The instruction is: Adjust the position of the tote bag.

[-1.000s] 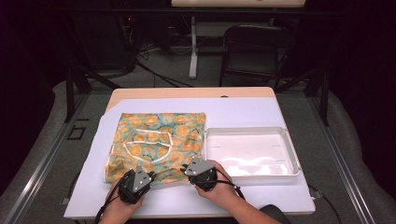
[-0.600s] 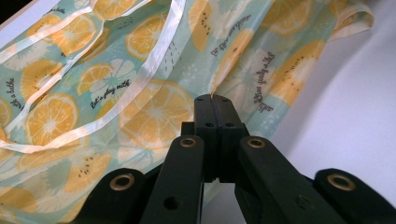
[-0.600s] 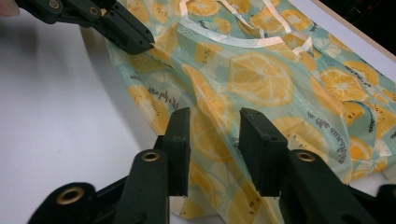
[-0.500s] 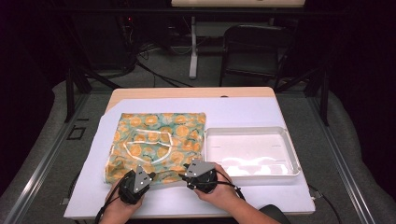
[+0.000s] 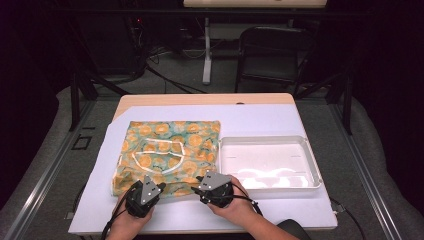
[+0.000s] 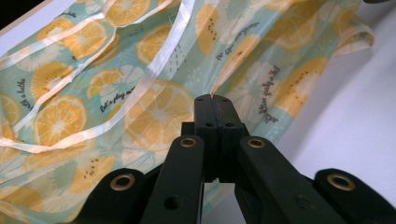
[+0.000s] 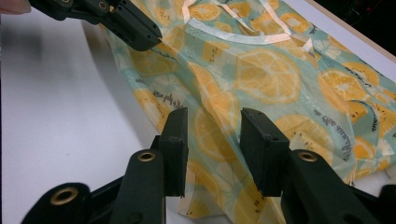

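Observation:
A thin bag [image 5: 170,150] printed with orange slices on pale green, with white ribbon handles, lies flat on the white table cover. At its near edge my left gripper [image 5: 158,186] is shut on a pinch of the bag's film [image 6: 140,107], which rises in a crease to the jaw tips [image 6: 213,100]. My right gripper [image 7: 212,135] stands open just to the right, astride a raised fold of the bag [image 7: 266,74]. Its jaws have just been closing a little, and the fold lies between them without being pressed. In the right gripper view, the left gripper [image 7: 149,35] shows at the top left.
An empty white tray [image 5: 312,165] stands right of the bag, touching its edge. White table cover [image 5: 260,120] shows behind the bag and along the front edge. Cables trail from both grippers over the table's near edge.

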Demonstrator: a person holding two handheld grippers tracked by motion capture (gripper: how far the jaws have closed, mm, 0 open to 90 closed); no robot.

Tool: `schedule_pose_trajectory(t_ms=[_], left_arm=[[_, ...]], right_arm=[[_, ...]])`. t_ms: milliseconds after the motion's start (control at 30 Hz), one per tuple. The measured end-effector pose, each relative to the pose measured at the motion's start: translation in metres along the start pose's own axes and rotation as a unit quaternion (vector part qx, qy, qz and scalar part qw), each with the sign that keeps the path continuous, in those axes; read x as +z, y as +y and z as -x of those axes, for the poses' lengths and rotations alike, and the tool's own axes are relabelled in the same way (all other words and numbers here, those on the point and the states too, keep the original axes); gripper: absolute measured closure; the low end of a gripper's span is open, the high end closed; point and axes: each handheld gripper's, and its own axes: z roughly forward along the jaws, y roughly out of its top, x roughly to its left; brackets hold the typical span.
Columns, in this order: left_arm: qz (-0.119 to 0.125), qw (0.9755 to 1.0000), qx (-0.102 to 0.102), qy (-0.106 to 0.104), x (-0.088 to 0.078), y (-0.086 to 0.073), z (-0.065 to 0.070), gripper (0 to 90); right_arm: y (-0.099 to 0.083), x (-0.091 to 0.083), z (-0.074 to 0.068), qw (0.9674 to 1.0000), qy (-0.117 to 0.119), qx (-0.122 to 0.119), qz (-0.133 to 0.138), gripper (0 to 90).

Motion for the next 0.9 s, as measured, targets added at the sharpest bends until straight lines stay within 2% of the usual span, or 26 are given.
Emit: schedule_pose_trajectory(t_ms=[67, 167, 433, 600, 767, 900], left_arm=[[0.003, 1.0, -0.006, 0.001, -0.001, 0.001, -0.002, 90.0], [0.007, 0.9999, -0.012, 0.001, -0.002, 0.003, -0.003, 90.0], [0.017, 0.9997, -0.016, 0.007, -0.007, 0.008, -0.008, 90.0], [0.03, 0.9991, -0.023, 0.021, -0.008, 0.017, -0.015, 90.0], [0.04, 0.9985, -0.018, 0.033, -0.008, 0.028, -0.022, 90.0], [0.054, 0.9976, -0.024, 0.037, -0.009, 0.038, -0.029, 90.0]], right_arm=[[0.0, 0.0, 0.001, 0.9999, 0.003, 0.014, 0.008, 63.0], [0.0, -0.001, 0.002, 0.9997, 0.006, 0.02, 0.008, 62.9], [0.0, -0.005, 0.003, 0.9994, 0.003, 0.027, 0.021, 62.3], [0.001, -0.01, 0.007, 0.9987, -0.003, 0.04, 0.033, 62.0], [0.001, -0.013, 0.009, 0.9972, 0.001, 0.06, 0.045, 59.3], [0.0, -0.016, 0.011, 0.9961, 0.003, 0.07, 0.053, 58.7]])
